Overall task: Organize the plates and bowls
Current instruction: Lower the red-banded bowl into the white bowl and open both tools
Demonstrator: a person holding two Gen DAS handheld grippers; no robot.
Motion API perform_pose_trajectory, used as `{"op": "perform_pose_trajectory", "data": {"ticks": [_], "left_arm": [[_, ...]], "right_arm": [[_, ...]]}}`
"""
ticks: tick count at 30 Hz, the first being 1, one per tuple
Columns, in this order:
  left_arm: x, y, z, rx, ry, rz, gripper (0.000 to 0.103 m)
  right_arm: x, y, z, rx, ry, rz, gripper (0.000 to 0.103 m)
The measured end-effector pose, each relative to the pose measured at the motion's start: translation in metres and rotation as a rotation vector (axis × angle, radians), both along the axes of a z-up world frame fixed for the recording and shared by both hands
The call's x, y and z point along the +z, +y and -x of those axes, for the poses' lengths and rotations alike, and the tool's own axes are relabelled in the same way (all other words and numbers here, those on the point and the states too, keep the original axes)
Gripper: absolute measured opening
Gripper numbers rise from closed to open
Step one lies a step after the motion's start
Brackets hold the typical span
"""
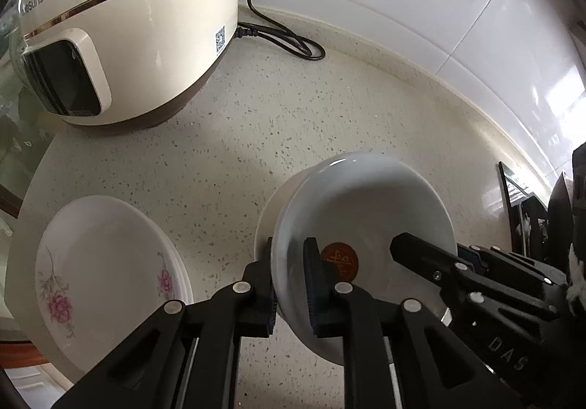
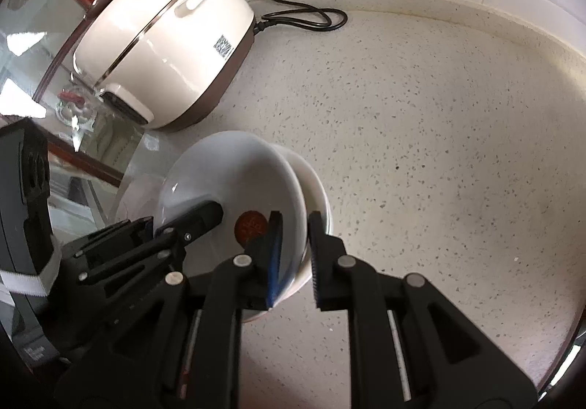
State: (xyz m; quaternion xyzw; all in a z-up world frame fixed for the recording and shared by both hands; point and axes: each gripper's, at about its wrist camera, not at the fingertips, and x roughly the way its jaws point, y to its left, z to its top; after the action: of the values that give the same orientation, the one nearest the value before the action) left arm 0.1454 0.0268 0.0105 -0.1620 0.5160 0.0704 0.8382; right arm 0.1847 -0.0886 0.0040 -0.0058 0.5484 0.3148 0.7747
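Observation:
A white bowl (image 1: pixel 366 211) with a brown round mark inside rests tilted in a second white bowl (image 1: pixel 264 225) on the speckled counter. My left gripper (image 1: pixel 291 280) is shut on the upper bowl's left rim, one finger inside and one outside. My right gripper (image 2: pixel 295 247) straddles the same bowl's (image 2: pixel 234 181) right rim, with a gap at the outer finger. The lower bowl (image 2: pixel 318 196) shows beneath. A stack of floral plates (image 1: pixel 106 266) lies at the left.
A cream rice cooker (image 1: pixel 128 24) stands at the back left, its black cord (image 1: pixel 285 39) looping along the white tiled wall (image 1: pixel 439 6). The counter (image 2: pixel 421 134) stretches right. A glass tabletop edge (image 2: pixel 55 115) lies left.

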Motion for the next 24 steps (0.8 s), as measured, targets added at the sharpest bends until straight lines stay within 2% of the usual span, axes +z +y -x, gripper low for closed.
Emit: {"op": "perform_pose_trajectory", "data": {"ticks": [7,9,10,11,13,18,24], "left_arm": [[0.005,0.008,0.001,0.021,-0.012,0.038,0.016],[0.012,0.012,0.004,0.029,-0.037,0.047,0.023],[0.017,0.014,0.006,0.040,-0.047,0.032,0.038],[0.021,0.017,0.007,0.053,-0.060,0.019,0.056],[0.025,0.025,0.008,0.076,-0.080,0.020,0.064],[0.019,0.045,0.006,0.131,-0.068,0.124,0.065],[-0.004,0.041,-0.008,0.099,0.016,0.221,0.065]], "right_arm": [[0.005,0.000,0.003,0.013,-0.037,0.019,0.022],[0.010,-0.004,0.004,-0.006,-0.056,0.008,0.034],[0.014,-0.008,0.005,-0.016,-0.069,0.000,0.051],[0.017,-0.011,0.005,-0.024,-0.079,-0.018,0.064],[0.019,-0.017,0.002,-0.045,-0.088,-0.024,0.065],[-0.001,-0.032,-0.007,-0.103,0.050,-0.076,0.065],[-0.023,-0.033,-0.005,-0.106,0.187,-0.139,0.065]]}}
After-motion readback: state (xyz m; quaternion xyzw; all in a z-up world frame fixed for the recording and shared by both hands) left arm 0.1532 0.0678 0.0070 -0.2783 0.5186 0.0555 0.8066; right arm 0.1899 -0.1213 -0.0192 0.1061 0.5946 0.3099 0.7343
